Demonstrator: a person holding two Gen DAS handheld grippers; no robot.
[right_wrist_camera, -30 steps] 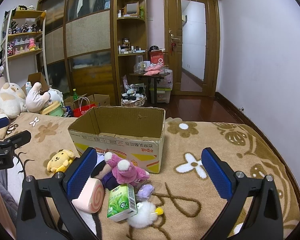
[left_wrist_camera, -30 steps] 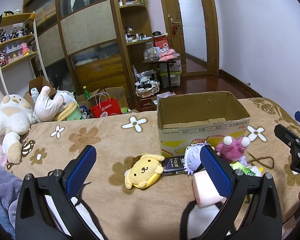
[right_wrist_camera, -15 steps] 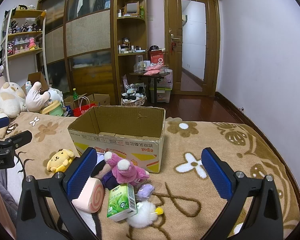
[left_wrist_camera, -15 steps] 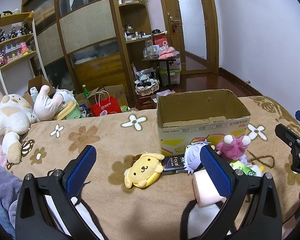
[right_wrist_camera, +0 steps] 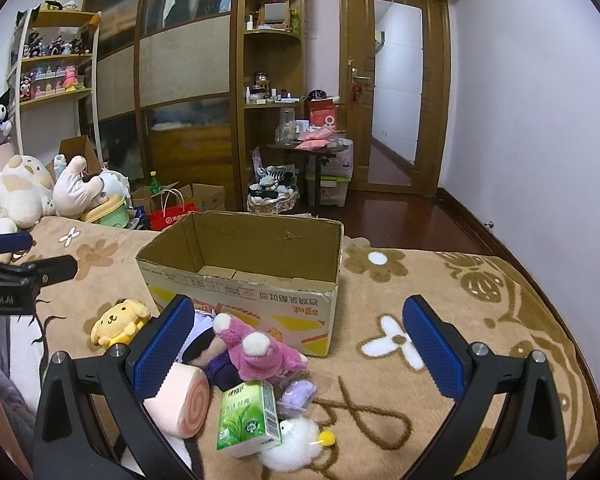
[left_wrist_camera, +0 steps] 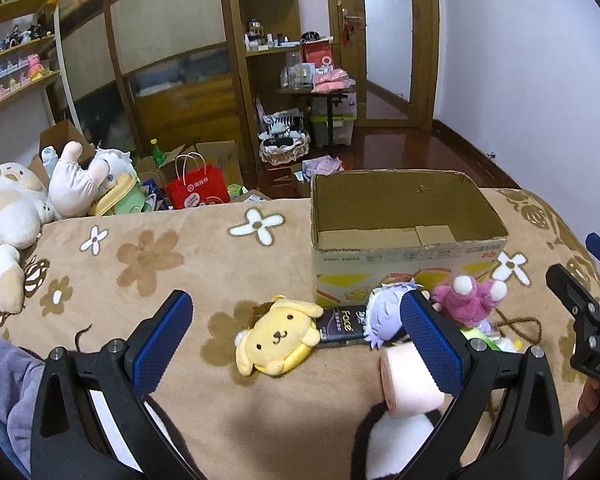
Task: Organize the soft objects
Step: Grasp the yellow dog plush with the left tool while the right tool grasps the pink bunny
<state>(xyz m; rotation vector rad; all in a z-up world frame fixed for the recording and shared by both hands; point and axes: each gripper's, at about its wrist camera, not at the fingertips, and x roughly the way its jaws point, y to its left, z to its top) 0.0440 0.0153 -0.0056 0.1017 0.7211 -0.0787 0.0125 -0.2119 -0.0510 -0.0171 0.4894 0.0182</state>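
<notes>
An open, empty cardboard box [left_wrist_camera: 404, 236] [right_wrist_camera: 244, 280] stands on the flowered blanket. In front of it lie a yellow dog plush [left_wrist_camera: 278, 336] [right_wrist_camera: 118, 322], a purple-haired doll [left_wrist_camera: 384, 314], a pink plush [left_wrist_camera: 468, 300] [right_wrist_camera: 260, 354], a pink roll cushion [left_wrist_camera: 408, 384] [right_wrist_camera: 180, 400], a white fluffy chick [right_wrist_camera: 294, 442] and a small purple plush [right_wrist_camera: 298, 394]. My left gripper [left_wrist_camera: 296, 344] is open and empty, hovering above the yellow dog. My right gripper [right_wrist_camera: 300, 354] is open and empty, above the pile near the pink plush.
A green tissue pack [right_wrist_camera: 248, 416] and a dark "Face" packet [left_wrist_camera: 342, 326] lie among the toys. Big plush toys [left_wrist_camera: 16, 208] sit at the blanket's far left. Beyond the bed are a red bag [left_wrist_camera: 198, 192], boxes, shelves and a small table [right_wrist_camera: 312, 148].
The left gripper has tipped slightly downward and forward toward the yellow dog. The right gripper has hardly moved. Both stay open.
</notes>
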